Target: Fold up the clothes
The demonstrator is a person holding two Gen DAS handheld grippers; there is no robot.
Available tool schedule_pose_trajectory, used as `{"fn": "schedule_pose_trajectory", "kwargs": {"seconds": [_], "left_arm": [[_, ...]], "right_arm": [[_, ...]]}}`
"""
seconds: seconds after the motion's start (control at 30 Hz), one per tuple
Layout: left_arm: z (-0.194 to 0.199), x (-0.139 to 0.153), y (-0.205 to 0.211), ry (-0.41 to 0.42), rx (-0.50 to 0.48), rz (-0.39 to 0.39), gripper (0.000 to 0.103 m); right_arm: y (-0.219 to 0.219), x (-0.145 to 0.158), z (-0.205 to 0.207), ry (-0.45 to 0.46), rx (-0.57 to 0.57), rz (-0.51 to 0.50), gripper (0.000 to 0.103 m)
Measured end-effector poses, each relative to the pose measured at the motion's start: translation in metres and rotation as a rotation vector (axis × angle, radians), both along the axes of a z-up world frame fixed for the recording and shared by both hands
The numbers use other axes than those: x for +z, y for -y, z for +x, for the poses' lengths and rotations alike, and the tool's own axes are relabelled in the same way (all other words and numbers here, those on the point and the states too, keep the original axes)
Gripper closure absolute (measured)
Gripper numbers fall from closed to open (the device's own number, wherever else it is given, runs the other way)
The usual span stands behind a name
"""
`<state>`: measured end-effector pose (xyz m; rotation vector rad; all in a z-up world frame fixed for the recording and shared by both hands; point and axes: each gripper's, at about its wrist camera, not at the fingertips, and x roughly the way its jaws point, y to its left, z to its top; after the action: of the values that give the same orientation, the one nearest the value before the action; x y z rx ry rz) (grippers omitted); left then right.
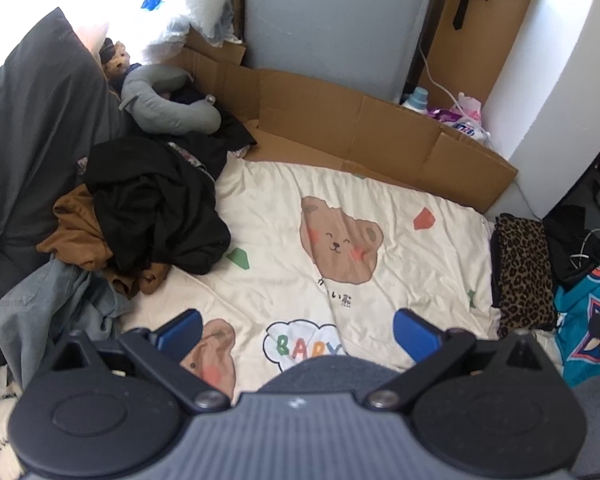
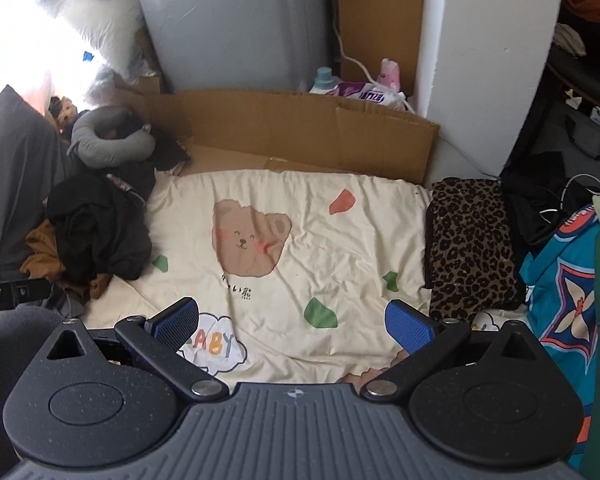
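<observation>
Clothes wait in a crumpled heap [image 1: 148,208] at the left edge of the cream bear-print blanket [image 1: 380,200], with a black garment [image 2: 100,232] on top, a brown one [image 1: 76,236] under it and pale denim [image 1: 52,300] spilling toward the near side. The heap is a mound with no clear long axis; as a whole it runs roughly from the far grey neck pillow [image 1: 168,108] down toward the viewer, and no garment shows a collar or hem that tells which way it points. On the opposite edge, a leopard-print piece [image 2: 472,248] lies as a neat flat rectangle, its long axis running away from the viewer, which looks already folded.

Both tools hover above the bare middle of the blanket. The left gripper [image 1: 296,336] has its blue pads spread wide with nothing between them, and the right gripper [image 2: 292,322] is likewise spread and empty.

The step in hand seems to be the pause between garments: one done, the next not yet picked. The next move probably calls for the left gripper to reach to the heap, pinch the top black garment by an edge and drag it onto the open blanket, where both tools can spread it flat.
</observation>
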<state>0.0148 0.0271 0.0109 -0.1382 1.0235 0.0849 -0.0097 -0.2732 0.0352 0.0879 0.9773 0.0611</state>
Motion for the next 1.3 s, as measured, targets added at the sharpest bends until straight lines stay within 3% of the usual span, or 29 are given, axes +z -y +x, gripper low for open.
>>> {"fn": "schedule_pose_trajectory", "kwargs": {"seconds": [0.37, 0.73, 0.93, 1.3], "left_arm": [[0.002, -0.001, 0.009, -0.005, -0.014, 0.051, 0.001], [0.004, -0.004, 0.005, -0.024, -0.008, 0.043, 0.001], [0.006, -0.007, 0.000, -0.036, -0.003, 0.002, 0.003], [0.006, -0.008, 0.004, -0.032, -0.011, 0.037, 0.004]], "right_arm": [[-0.009, -0.004, 0.009, -0.021, 0.041, 0.016, 0.001], [-0.010, -0.008, 0.016, -0.054, 0.049, 0.048, 0.001], [-0.005, -0.009, 0.017, -0.061, 0.046, 0.057, 0.001], [-0.002, -0.010, 0.016, -0.061, 0.037, 0.069, 0.001]]}}
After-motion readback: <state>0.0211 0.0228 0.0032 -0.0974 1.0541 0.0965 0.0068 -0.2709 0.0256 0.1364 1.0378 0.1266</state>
